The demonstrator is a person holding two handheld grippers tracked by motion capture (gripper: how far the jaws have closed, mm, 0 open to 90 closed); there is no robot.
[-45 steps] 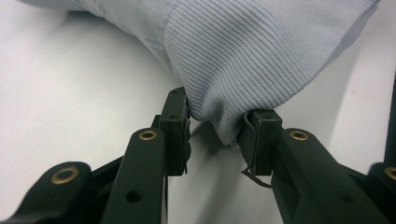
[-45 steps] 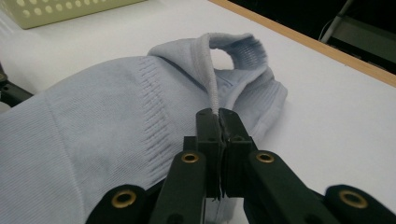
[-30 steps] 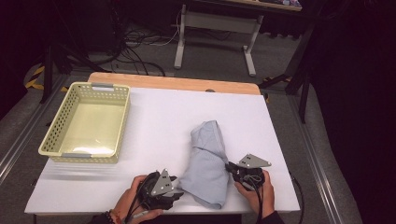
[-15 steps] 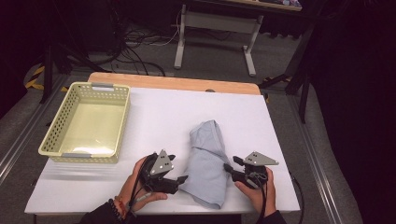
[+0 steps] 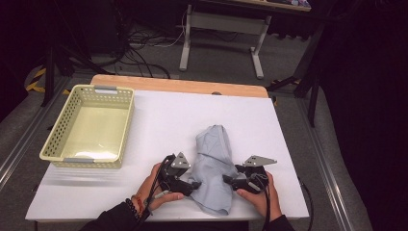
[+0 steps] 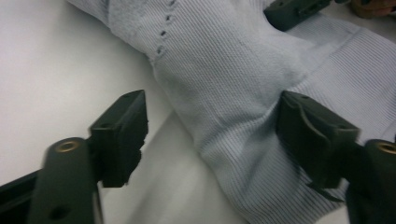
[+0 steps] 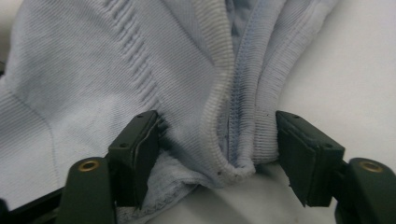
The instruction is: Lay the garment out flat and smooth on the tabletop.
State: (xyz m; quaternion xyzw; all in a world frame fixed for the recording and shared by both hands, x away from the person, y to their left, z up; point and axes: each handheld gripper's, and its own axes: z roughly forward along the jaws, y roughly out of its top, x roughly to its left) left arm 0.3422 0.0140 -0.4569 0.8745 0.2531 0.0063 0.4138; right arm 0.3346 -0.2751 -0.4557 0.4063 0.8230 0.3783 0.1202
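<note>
Pale-blue knit garment [image 5: 212, 168]: both tongs agape astride it; right gripper view reveals stitched hems.

A table [image 5: 159, 120] took up the middle of the high view. A basket [image 5: 57, 139] sat on its left part. A folded garment [image 5: 211, 168] lay on it right of centre, toward the lower edge. The left gripper [image 5: 196, 185] lay at the garment's left side and the right gripper [image 5: 226, 180] at its right side. A desk frame [image 5: 221, 38] stood on the floor in the upper middle, behind the table.
</note>
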